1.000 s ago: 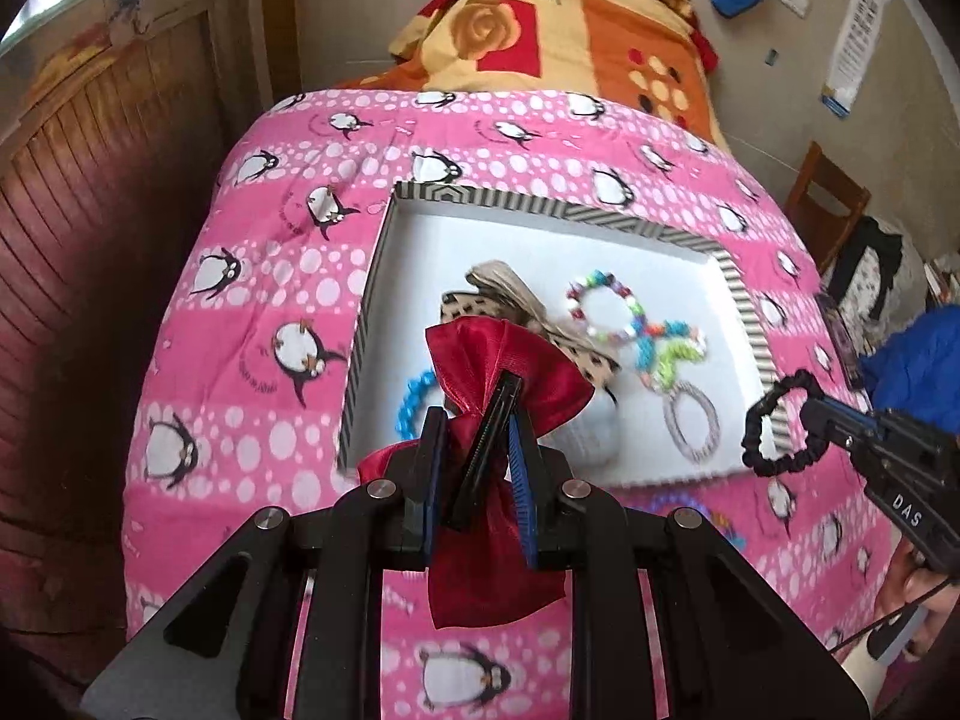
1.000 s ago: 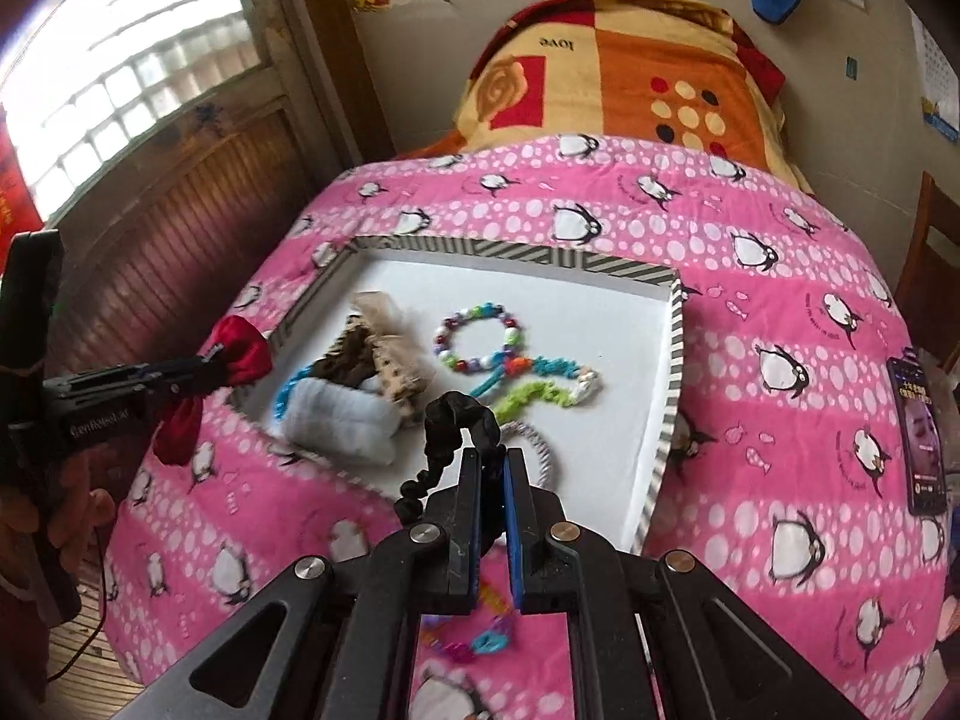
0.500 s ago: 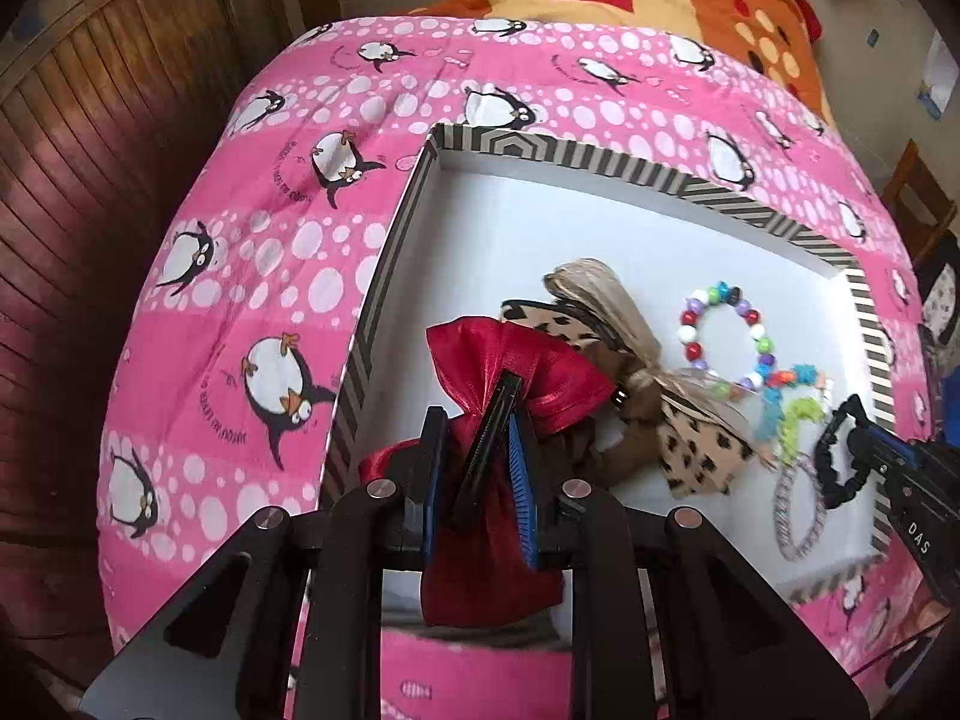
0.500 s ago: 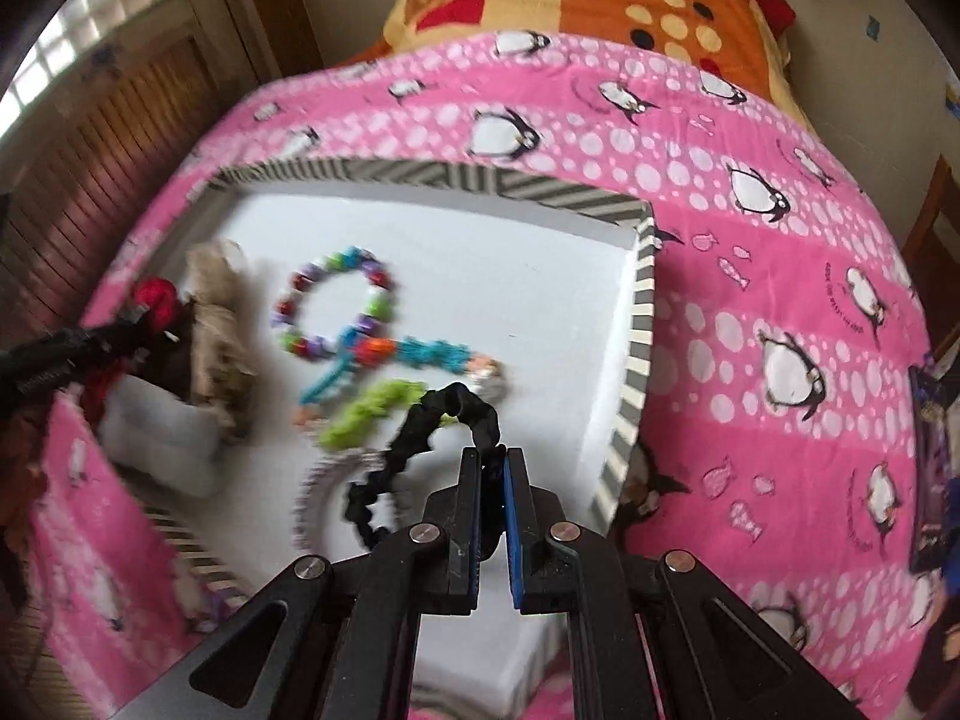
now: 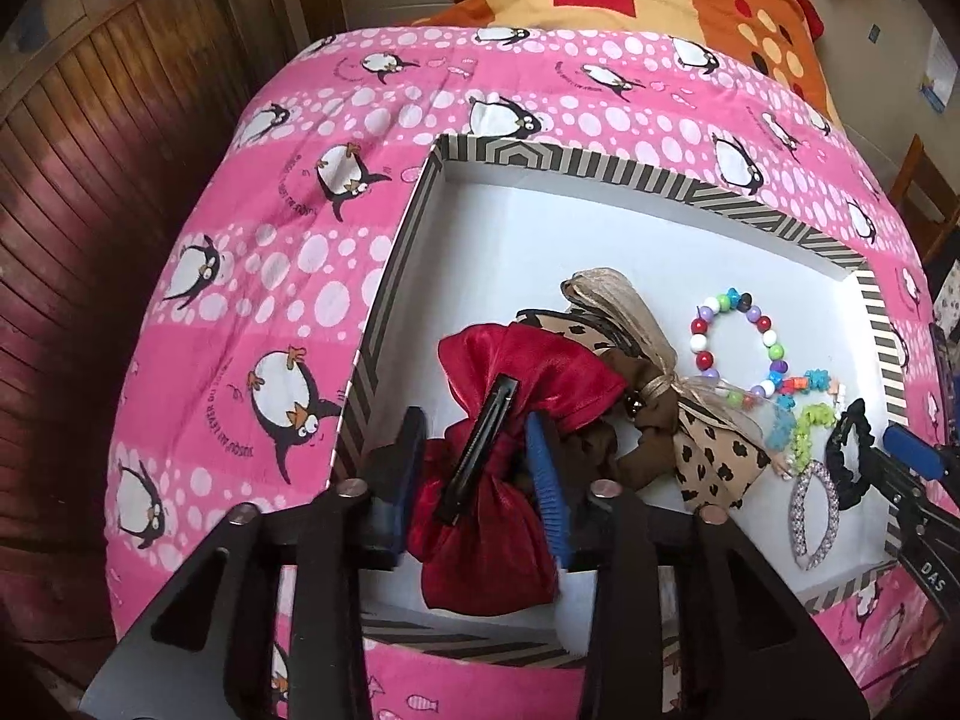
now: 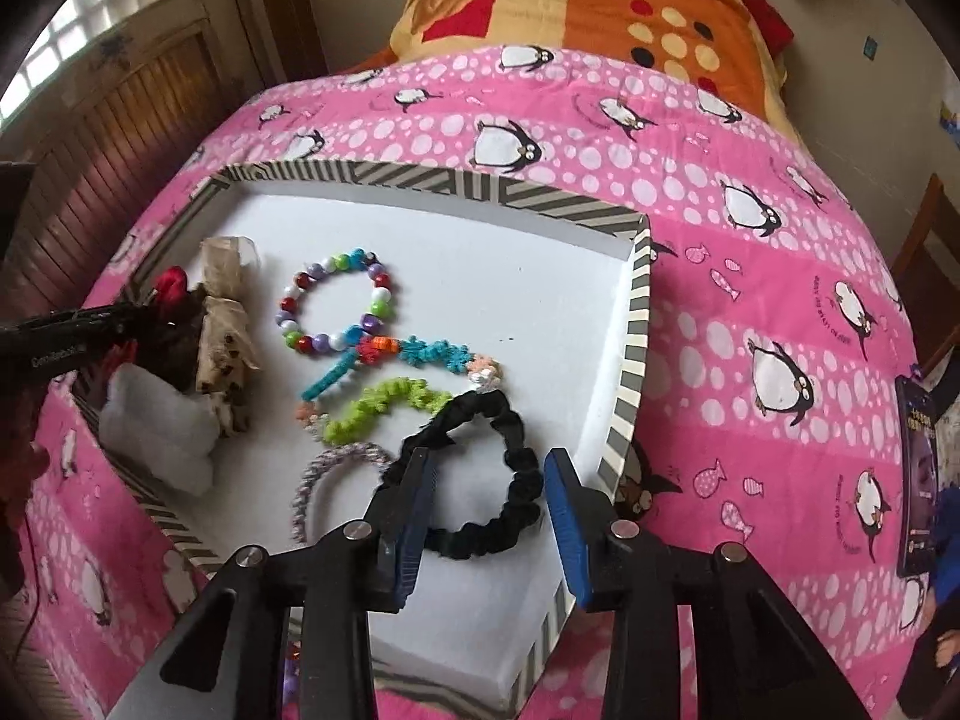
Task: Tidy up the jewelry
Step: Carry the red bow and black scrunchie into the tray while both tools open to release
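Beaded bracelet [image 6: 336, 306] beside black scrunchie [image 6: 480, 474].

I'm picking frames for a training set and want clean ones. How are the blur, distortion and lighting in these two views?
Left wrist view: strong fisheye bending, dark vignette corners, slight motion smear on the left gripper pads; the red bow clip is sharp. Right wrist view: same bending, the window is blown out, the black scrunchie is sharp, and the right gripper pads are a little soft.
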A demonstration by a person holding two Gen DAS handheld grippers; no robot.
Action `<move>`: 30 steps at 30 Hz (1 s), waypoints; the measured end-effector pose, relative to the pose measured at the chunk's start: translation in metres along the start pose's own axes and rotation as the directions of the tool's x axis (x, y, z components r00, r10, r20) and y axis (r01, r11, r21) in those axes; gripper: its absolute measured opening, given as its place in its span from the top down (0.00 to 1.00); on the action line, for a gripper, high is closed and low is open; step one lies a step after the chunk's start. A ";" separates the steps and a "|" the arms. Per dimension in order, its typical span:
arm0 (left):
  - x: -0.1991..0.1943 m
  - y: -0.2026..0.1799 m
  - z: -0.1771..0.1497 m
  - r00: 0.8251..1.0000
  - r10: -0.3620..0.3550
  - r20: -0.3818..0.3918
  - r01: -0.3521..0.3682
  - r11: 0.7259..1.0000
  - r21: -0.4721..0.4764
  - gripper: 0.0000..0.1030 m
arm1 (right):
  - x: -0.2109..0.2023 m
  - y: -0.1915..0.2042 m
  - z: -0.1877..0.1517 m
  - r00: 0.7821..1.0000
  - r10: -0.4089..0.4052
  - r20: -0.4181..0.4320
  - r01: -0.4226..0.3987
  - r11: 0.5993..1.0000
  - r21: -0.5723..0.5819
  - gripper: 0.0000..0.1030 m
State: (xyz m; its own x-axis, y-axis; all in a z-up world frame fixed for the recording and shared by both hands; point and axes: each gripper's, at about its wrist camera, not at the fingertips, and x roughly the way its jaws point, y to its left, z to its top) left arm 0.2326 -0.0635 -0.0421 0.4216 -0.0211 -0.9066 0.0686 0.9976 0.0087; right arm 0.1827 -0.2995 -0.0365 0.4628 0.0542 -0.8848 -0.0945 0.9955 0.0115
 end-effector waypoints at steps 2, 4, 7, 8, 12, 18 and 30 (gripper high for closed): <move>-0.005 0.000 -0.001 1.000 0.005 0.017 -0.005 1.000 -0.001 0.51 | -0.007 0.000 -0.001 1.000 0.021 0.013 -0.021 1.000 0.016 0.65; -0.011 0.000 -0.002 1.000 0.003 0.027 -0.003 1.000 -0.003 0.50 | -0.017 0.003 -0.003 0.999 0.031 0.030 -0.032 0.999 0.023 0.65; -0.021 -0.001 -0.004 0.999 0.005 0.040 -0.005 1.000 0.000 0.50 | -0.027 0.006 -0.006 0.998 0.036 0.043 -0.038 0.999 0.037 0.65; -0.025 -0.001 -0.005 0.999 0.005 0.047 -0.005 1.000 0.002 0.50 | -0.028 0.006 -0.006 0.998 0.037 0.044 -0.039 0.998 0.040 0.65; -0.044 -0.002 -0.012 0.996 0.007 0.090 -0.008 1.000 0.006 0.49 | -0.041 0.009 -0.011 0.997 0.050 0.059 -0.053 0.997 0.063 0.63; -0.071 -0.005 -0.029 0.990 -0.002 0.139 0.001 1.000 0.009 0.48 | -0.053 0.018 -0.022 0.995 0.074 0.071 -0.080 0.993 0.083 0.62; -0.106 -0.008 -0.080 0.982 0.010 0.191 -0.015 1.000 0.025 0.48 | -0.079 0.034 -0.048 0.993 0.081 0.089 -0.090 0.991 0.095 0.61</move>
State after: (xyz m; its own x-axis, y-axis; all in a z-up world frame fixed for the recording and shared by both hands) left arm 0.1157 -0.0636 0.0199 0.5873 -0.0237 -0.8090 0.0849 0.9959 0.0325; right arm 0.1004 -0.2741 0.0108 0.5299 0.1417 -0.8362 -0.0516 0.9895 0.1349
